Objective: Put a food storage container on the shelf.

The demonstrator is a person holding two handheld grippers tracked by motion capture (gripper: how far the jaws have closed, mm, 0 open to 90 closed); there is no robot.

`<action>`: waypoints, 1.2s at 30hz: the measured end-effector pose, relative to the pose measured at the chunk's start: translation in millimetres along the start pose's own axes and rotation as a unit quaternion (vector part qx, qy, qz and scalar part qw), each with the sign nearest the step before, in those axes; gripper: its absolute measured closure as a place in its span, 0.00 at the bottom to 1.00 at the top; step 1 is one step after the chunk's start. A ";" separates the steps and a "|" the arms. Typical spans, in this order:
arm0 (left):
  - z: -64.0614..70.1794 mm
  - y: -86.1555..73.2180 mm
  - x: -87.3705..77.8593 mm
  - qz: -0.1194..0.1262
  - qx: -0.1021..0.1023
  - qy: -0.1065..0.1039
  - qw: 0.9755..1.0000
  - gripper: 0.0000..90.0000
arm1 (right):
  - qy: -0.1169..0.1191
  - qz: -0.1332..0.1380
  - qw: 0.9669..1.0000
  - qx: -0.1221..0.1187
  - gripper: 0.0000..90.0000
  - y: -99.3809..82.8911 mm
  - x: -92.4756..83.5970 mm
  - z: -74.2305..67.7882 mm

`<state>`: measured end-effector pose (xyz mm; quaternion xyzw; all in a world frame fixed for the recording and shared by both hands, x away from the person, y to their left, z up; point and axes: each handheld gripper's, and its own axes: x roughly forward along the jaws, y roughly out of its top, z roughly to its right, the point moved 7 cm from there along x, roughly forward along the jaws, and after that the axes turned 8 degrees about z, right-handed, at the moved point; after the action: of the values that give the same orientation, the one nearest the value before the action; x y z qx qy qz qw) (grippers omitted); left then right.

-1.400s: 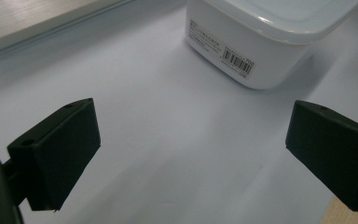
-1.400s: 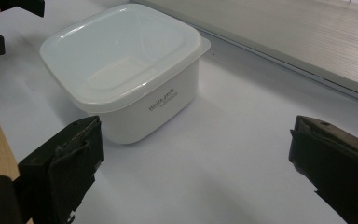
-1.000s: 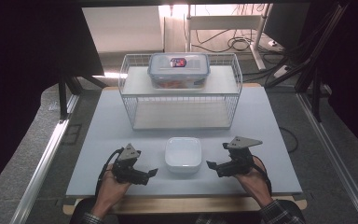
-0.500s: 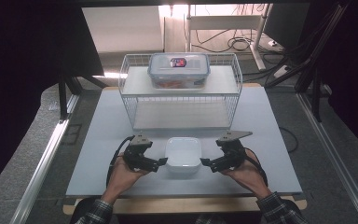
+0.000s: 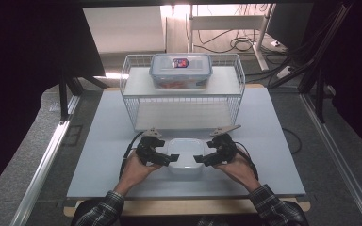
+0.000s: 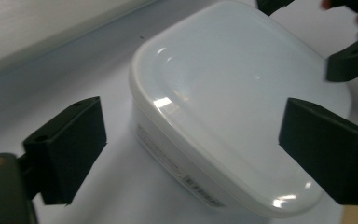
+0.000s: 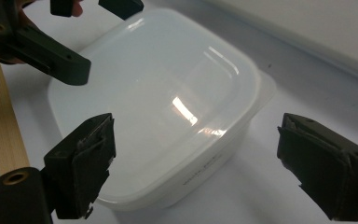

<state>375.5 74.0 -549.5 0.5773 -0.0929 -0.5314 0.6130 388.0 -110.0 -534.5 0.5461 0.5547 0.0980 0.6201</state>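
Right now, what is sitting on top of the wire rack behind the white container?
A clear lidded box with a red and blue label rests on the wire rack, on its top shelf. Something orange-red shows through its front wall; the rest of its contents cannot be made out.

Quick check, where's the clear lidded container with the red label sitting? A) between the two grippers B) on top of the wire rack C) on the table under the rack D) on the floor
B: the clear lidded container sits on the top shelf of the white wire rack, at the far side of the table.
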 end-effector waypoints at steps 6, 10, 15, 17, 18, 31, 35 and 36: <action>10.3 -8.7 -2.7 -0.010 -0.048 -0.047 0.998 0.22 | 0.034 -0.014 0.998 0.042 0.18 -5.8 1.9 -6.6; 15.5 -12.0 -13.1 -0.006 -0.048 -0.036 0.998 0.34 | 0.030 -0.022 0.997 0.066 0.29 -9.8 -5.6 -10.5; 19.3 -11.8 -24.8 0.014 -0.050 -0.013 0.999 0.59 | 0.023 -0.006 0.996 0.089 0.56 -12.1 -19.8 -14.2; 19.7 -11.2 -26.2 0.021 -0.054 -0.007 0.998 0.63 | 0.012 0.001 0.996 0.092 0.65 -10.3 -25.7 -14.6; 19.6 -9.9 -27.8 0.029 -0.056 0.002 0.998 0.67 | 0.010 0.006 0.995 0.097 0.69 -9.2 -28.1 -14.3; 20.9 -8.0 -29.6 0.056 -0.064 0.072 0.994 0.86 | -0.023 0.054 0.995 0.083 0.88 -3.7 -32.5 -12.4; 20.9 -5.5 -31.1 0.061 -0.062 0.077 0.993 0.86 | -0.032 0.066 0.995 0.068 0.88 -1.4 -32.8 -13.4; 21.2 -4.5 -31.9 0.062 -0.061 0.077 0.993 0.86 | -0.032 0.068 0.995 0.064 0.88 0.0 -33.5 -14.1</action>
<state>344.4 86.4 -530.5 0.5713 -0.0490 -0.4511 0.6840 364.5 -126.3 -512.0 0.6240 0.5011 0.0866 0.5933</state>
